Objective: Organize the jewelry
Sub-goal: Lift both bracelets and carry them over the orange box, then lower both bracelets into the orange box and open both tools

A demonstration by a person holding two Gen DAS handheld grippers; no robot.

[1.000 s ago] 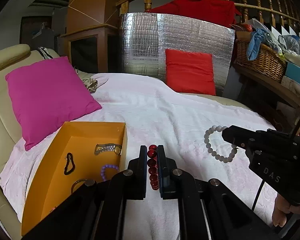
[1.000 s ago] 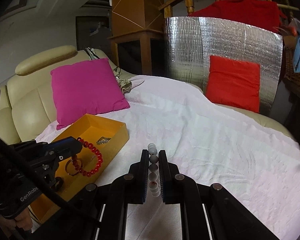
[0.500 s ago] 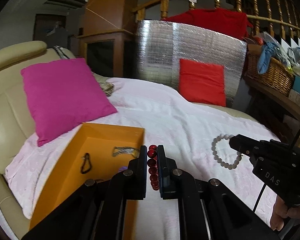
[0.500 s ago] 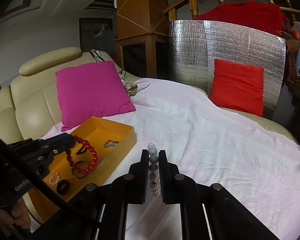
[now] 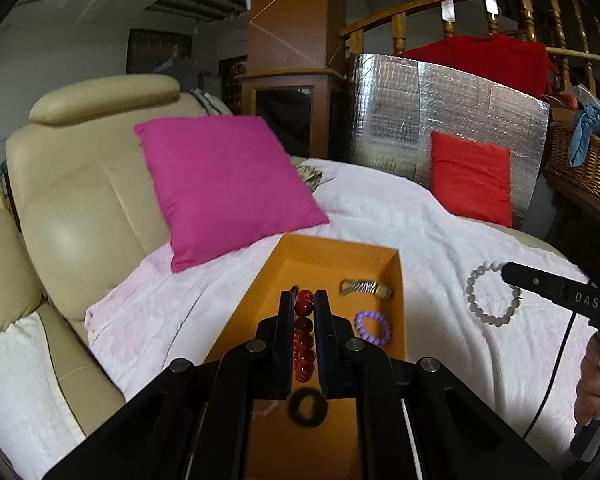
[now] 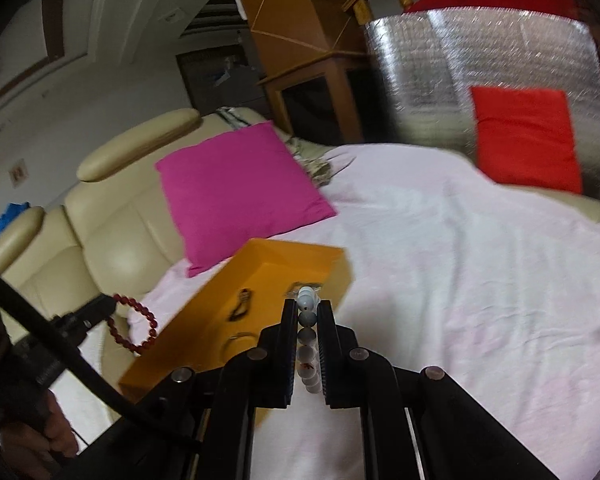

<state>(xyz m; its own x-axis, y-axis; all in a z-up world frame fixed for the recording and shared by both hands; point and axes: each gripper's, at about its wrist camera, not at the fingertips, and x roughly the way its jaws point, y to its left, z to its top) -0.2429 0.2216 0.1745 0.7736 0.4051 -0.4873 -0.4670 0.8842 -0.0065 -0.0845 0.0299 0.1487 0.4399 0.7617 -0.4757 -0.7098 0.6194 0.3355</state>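
Observation:
My left gripper [image 5: 303, 300] is shut on a red bead bracelet [image 5: 304, 332] and holds it above the orange box [image 5: 394, 280]. In the box lie a gold watch [image 5: 366, 288], a purple bead bracelet [image 5: 373, 325] and a black ring [image 5: 308, 406]. My right gripper [image 6: 307, 308] is shut on a white-grey bead bracelet [image 6: 307, 340], just right of the box [image 6: 300, 258]. The white bracelet [image 5: 490, 298] and right gripper [image 5: 508, 270] also show in the left wrist view. The red bracelet [image 6: 138, 326] hangs from the left gripper [image 6: 108, 304] in the right wrist view.
The box sits on a pale pink blanket [image 5: 440, 232] over a cream sofa [image 5: 80, 184]. A magenta cushion [image 5: 224, 176] leans just behind the box. A red cushion [image 5: 472, 176] rests on a silver foil panel [image 5: 440, 96]. A wicker basket [image 5: 584, 164] stands at the right.
My left gripper has swung left with the red bracelet, so the box now lies straight under it. My right gripper has moved left toward the box with the white bracelet.

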